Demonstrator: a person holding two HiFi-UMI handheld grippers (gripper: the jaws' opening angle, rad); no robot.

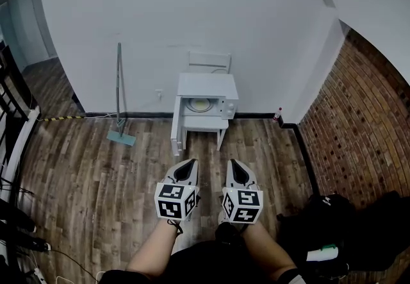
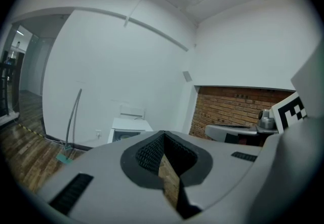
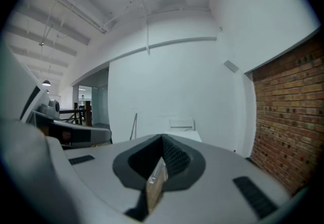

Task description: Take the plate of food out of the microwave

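Observation:
A white microwave (image 1: 206, 100) stands on a small white table (image 1: 204, 125) against the far wall, with its door (image 1: 177, 125) swung open to the left. Inside it lies a pale plate (image 1: 200, 105); what is on the plate is too small to make out. My left gripper (image 1: 186, 166) and right gripper (image 1: 237, 167) are held side by side over the wooden floor, well short of the microwave, both shut and empty. The left gripper view shows the microwave (image 2: 128, 130) far beyond the closed left gripper (image 2: 163, 133). In the right gripper view the shut right gripper (image 3: 162, 138) hides most of it.
A long-handled mop (image 1: 119, 93) leans on the wall left of the microwave. A small bottle (image 1: 277, 114) stands in the corner by the brick wall (image 1: 365, 122). A black bag (image 1: 333, 212) lies at the right, cables (image 1: 19, 212) at the left.

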